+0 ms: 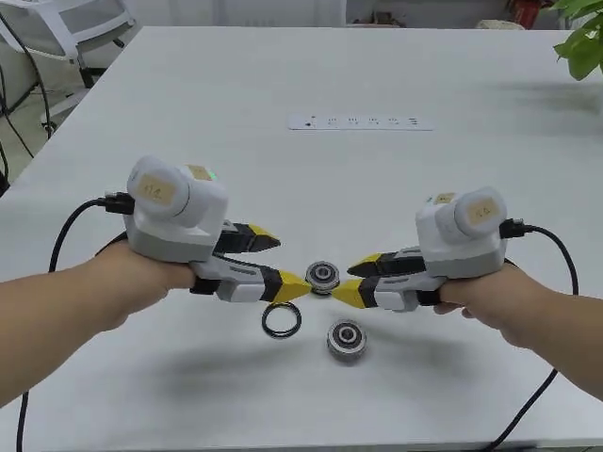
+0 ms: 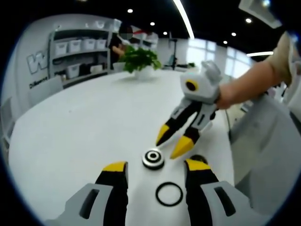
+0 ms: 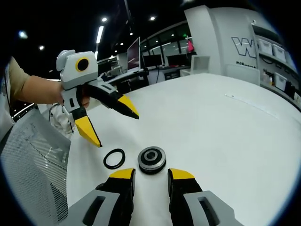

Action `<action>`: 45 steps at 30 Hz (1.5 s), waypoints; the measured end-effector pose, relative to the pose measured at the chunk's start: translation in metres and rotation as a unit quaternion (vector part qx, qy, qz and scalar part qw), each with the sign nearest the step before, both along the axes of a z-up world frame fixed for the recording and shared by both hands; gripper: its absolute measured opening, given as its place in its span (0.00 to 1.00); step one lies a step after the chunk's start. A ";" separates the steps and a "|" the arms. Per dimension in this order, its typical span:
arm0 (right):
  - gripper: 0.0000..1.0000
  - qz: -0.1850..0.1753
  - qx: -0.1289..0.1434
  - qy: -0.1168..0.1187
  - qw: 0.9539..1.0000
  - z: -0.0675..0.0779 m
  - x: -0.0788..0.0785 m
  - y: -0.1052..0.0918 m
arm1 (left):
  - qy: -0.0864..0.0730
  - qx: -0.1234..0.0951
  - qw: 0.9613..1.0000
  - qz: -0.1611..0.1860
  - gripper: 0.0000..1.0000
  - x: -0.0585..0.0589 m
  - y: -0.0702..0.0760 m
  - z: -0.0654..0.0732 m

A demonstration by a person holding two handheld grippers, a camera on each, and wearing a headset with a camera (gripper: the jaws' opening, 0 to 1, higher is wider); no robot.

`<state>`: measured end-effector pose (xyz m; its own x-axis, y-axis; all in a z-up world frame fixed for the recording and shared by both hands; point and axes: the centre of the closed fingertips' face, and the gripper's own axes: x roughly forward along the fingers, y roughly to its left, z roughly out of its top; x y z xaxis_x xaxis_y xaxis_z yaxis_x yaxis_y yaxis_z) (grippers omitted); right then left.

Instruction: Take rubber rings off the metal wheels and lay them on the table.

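Nearest wheel (image 1: 347, 339), near the ring (image 1: 282, 320), appears in head view

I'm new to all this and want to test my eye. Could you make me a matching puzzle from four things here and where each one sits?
Things:
1. rubber ring
2. power strip
3. plant
4. farther wheel

Places:
A. far right edge of the head view
B. between the tips of the left gripper and the right gripper
C. mid-table, well beyond both grippers
D. lying flat, nearer the person than those tips

Pairs: 1-D, 2-C, 3-A, 4-B.
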<state>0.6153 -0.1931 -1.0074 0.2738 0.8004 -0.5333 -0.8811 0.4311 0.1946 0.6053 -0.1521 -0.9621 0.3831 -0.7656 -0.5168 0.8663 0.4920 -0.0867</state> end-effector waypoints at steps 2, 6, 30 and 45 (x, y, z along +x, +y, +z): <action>0.24 0.002 -0.002 0.000 1.000 -0.001 0.000 0.000 | 0.001 0.002 1.000 -0.002 0.47 0.001 -0.002 -0.002; 0.20 0.003 -0.004 0.001 1.000 -0.003 0.001 0.001 | 0.002 0.006 1.000 -0.005 0.44 0.003 -0.005 -0.006; 0.08 0.002 -0.002 0.009 1.000 -0.012 0.001 0.002 | 0.005 0.023 1.000 -0.015 0.31 0.010 -0.021 -0.025; 0.06 0.000 0.001 0.008 1.000 -0.012 0.001 0.001 | 0.006 0.031 0.999 -0.021 0.24 0.016 -0.029 -0.034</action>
